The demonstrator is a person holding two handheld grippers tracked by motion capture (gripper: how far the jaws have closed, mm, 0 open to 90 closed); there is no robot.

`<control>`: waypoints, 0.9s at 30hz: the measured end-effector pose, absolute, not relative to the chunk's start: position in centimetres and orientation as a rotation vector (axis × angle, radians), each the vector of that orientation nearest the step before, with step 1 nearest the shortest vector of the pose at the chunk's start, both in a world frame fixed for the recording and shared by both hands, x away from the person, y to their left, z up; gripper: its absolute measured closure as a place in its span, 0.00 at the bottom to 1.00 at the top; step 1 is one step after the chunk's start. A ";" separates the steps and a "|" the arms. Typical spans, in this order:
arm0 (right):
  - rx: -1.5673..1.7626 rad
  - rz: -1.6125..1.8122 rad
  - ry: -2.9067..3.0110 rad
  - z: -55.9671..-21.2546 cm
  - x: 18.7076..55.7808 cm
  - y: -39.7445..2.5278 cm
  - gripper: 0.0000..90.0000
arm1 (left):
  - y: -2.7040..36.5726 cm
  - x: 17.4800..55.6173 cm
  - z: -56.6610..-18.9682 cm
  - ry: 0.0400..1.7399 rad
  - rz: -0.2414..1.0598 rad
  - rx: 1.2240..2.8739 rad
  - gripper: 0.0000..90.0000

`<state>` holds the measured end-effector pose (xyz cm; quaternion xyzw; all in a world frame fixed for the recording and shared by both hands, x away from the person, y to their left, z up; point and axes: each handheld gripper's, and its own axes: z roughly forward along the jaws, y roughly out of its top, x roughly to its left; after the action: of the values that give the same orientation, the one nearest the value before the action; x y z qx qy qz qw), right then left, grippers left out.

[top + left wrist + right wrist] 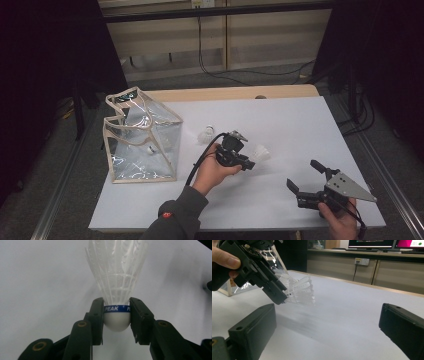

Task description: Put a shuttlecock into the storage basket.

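White shuttlecock [117,287] clamped at its cork by left gripper [248,162], table centre | right gripper [305,177] jaws apart, idle at 5 o'clock | done: one inside clear bag [142,137] at 9 o'clock | left: held one, plus loose shuttlecock [205,134].

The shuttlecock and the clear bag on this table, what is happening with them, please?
A person works with a gripper in each hand. The left gripper is shut on a white shuttlecock, clamped at its cork base. The right gripper is open and holds nothing, near the front edge of the table. A clear bag stands open at the left with one shuttlecock apparently inside. Another shuttlecock lies on the table beside the bag.
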<state>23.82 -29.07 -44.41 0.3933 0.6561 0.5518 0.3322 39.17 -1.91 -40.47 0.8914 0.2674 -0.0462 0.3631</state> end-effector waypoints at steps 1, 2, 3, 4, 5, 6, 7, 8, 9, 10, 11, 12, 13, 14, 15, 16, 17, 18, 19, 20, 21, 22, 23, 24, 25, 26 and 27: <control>1.030 1.444 1.711 -44.4 23.8 -29.1 0.01 | -1.8 39.1 -40.4 0.692 -0.118 2.292 0.73; 1.030 1.444 1.712 -44.4 23.8 -29.1 0.01 | -1.7 39.1 -40.3 0.695 -0.115 2.293 0.73; 1.029 1.443 1.712 -44.4 23.8 -29.0 0.01 | -1.7 39.1 -40.3 0.696 -0.117 2.287 0.73; 1.030 1.445 1.712 -44.4 23.8 -29.0 0.01 | -1.6 39.1 -40.2 0.694 -0.117 2.286 0.73; 1.030 1.444 1.712 -44.4 23.8 -29.0 0.01 | -1.5 39.1 -40.2 0.695 -0.117 2.289 0.73; 1.032 1.444 1.712 -44.4 23.8 -29.0 0.01 | -1.5 39.1 -40.2 0.696 -0.118 2.290 0.73; 1.031 1.444 1.715 -44.4 23.8 -29.0 0.01 | -1.4 39.1 -40.1 0.701 -0.116 2.288 0.73; 1.031 1.442 1.714 -44.4 23.8 -29.0 0.01 | -1.3 39.1 -40.1 0.703 -0.115 2.289 0.73; 1.030 1.443 1.712 -44.4 23.8 -29.0 0.01 | -1.2 39.2 -40.0 0.700 -0.114 2.293 0.73; 1.032 1.443 1.713 -44.4 23.8 -29.0 0.01 | -1.2 39.2 -40.0 0.701 -0.114 2.294 0.73; 1.031 1.444 1.713 -44.4 23.8 -29.0 0.01 | -1.1 39.2 -40.0 0.700 -0.116 2.291 0.73; 1.030 1.443 1.713 -44.4 23.8 -28.9 0.01 | -1.1 39.1 -39.9 0.704 -0.115 2.287 0.73; 1.031 1.443 1.714 -44.4 23.8 -28.9 0.01 | -1.0 39.2 -39.9 0.703 -0.114 2.286 0.73; 1.032 1.444 1.714 -44.4 23.9 -28.9 0.01 | -0.9 39.2 -39.8 0.701 -0.111 2.290 0.73; 1.032 1.444 1.715 -44.5 23.9 -28.9 0.01 | -0.8 39.2 -39.8 0.707 -0.112 2.285 0.73; 1.032 1.445 1.715 -44.5 23.9 -28.9 0.01 | -0.8 39.3 -39.8 0.705 -0.111 2.286 0.73; 1.033 1.444 1.716 -44.5 23.9 -28.9 0.01 | -0.7 39.3 -39.8 0.710 -0.110 2.286 0.73; 1.033 1.445 1.716 -44.5 23.9 -28.9 0.01 | -0.7 39.3 -39.8 0.714 -0.113 2.284 0.73; 1.034 1.445 1.716 -44.5 23.9 -28.9 0.01 | -0.6 39.3 -39.7 0.715 -0.112 2.285 0.73; 1.033 1.445 1.716 -44.5 23.9 -28.9 0.01 | -0.5 39.3 -39.7 0.718 -0.110 2.286 0.73; 1.033 1.445 1.715 -44.5 23.9 -28.9 0.01 | -0.5 39.3 -39.7 0.722 -0.112 2.282 0.73; 1.033 1.445 1.715 -44.5 23.9 -28.9 0.01 | -0.4 39.3 -39.6 0.715 -0.113 2.286 0.73; 1.034 1.444 1.715 -44.5 23.9 -28.9 0.01 | -0.4 39.3 -39.5 0.717 -0.113 2.284 0.73; 1.034 1.445 1.715 -44.5 23.9 -28.9 0.01 | -0.3 39.3 -39.5 0.721 -0.112 2.282 0.73; 1.035 1.446 1.715 -44.5 23.9 -28.9 0.01 | -0.3 39.3 -39.5 0.725 -0.111 2.283 0.73; 1.034 1.445 1.714 -44.5 23.9 -28.9 0.01 | -0.2 39.3 -39.5 0.726 -0.110 2.282 0.73; 1.033 1.446 1.715 -44.5 23.9 -28.8 0.01 | -0.2 39.4 -39.4 0.729 -0.108 2.285 0.73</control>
<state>23.90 -28.84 -44.48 0.3949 0.6556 0.5529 0.3294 39.36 -0.19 -39.44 0.8872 0.2831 -0.0419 0.3620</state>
